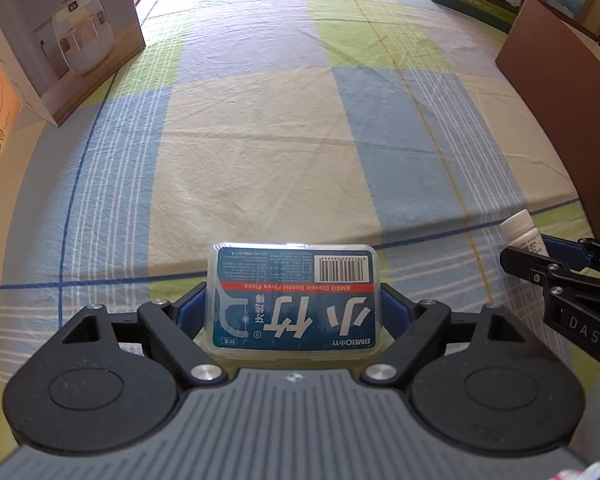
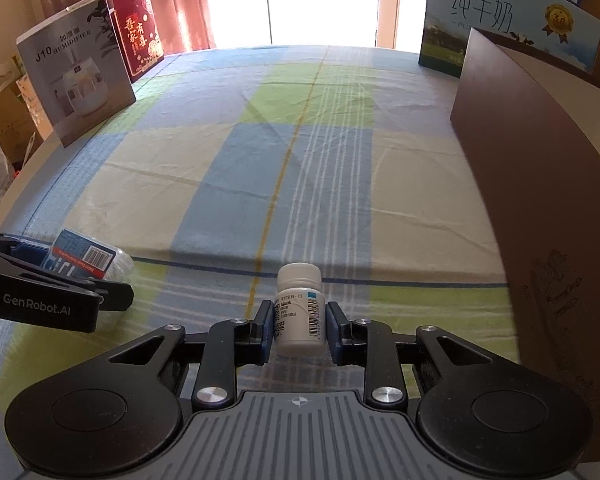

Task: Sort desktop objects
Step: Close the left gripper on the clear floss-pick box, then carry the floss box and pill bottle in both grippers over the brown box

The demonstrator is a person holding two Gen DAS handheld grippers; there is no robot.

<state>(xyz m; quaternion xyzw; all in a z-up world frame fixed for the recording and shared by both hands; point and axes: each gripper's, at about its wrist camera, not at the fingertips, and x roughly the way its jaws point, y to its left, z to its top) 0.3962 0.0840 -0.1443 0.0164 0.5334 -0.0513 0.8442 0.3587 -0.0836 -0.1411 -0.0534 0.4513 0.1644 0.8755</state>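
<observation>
Your left gripper is level and clamped on the clear dental floss pick case, held flat just above the near edge of the checked tablecloth, while your right gripper points the same way just beside it, its blue pads pinching the white pill bottle upright by its labelled body. Taking the tablecloth as reference, the humidifier box and a red box stand along its far left edge. The milk carton box stands at its far right corner, and the brown cardboard box rises close along its right side, nearest your right gripper.
</observation>
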